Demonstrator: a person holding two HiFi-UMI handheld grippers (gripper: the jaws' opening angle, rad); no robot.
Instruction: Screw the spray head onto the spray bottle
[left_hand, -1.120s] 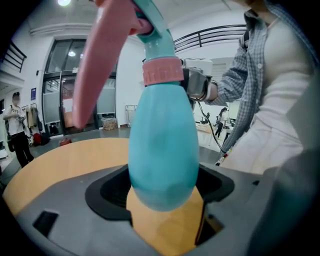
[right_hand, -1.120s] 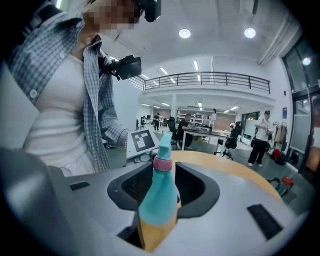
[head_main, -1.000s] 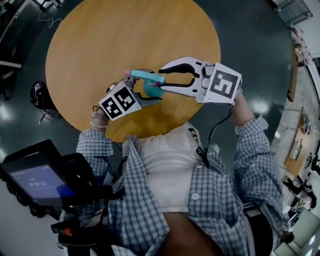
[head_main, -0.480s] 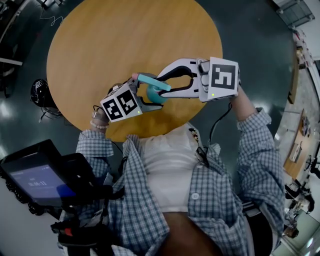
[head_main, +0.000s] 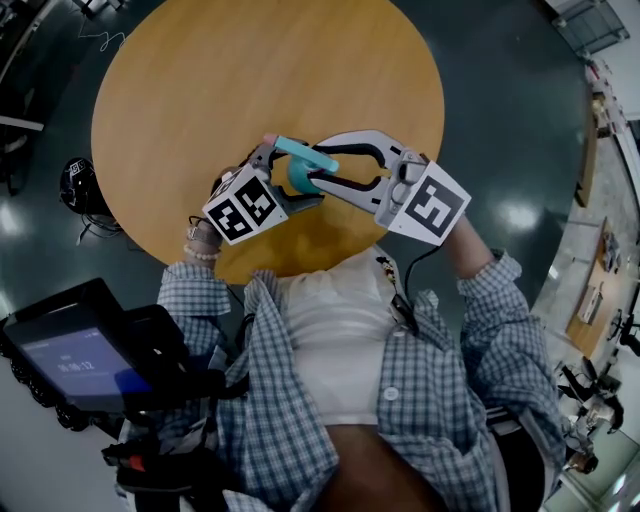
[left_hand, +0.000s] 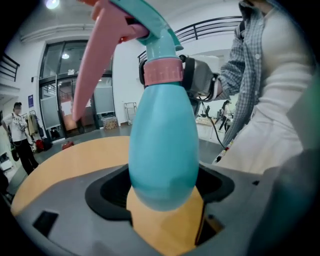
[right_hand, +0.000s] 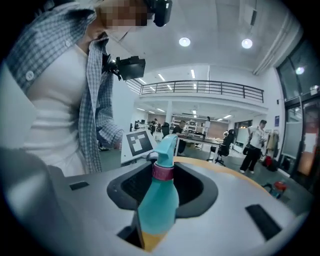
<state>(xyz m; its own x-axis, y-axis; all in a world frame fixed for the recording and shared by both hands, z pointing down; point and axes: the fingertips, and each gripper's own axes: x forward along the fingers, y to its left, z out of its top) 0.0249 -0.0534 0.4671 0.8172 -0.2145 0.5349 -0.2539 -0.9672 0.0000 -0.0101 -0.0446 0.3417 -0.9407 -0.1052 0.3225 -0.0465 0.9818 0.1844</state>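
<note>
Above the desk (head_main: 250, 70), the spray bottle (left_hand: 162, 150) is pinched at its rounded base by the left tongs (left_hand: 162, 192), and the pink collar (left_hand: 162, 72) of the spray head (left_hand: 150, 27) is clamped by the right tongs (right_hand: 164, 187). Light, slippery plastic is judged likely; the collar is best gripped for turning.

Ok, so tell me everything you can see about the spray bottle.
The spray bottle is teal, smooth plastic by the look, with a rounded, egg-shaped body narrowing to the neck. A pink collar rings the neck, under a teal spray head with a long pink trigger. The head sits on the bottle. The left gripper clamps the lower body; the right gripper closes on the collar. It is held about upright over the wooden table.
</note>
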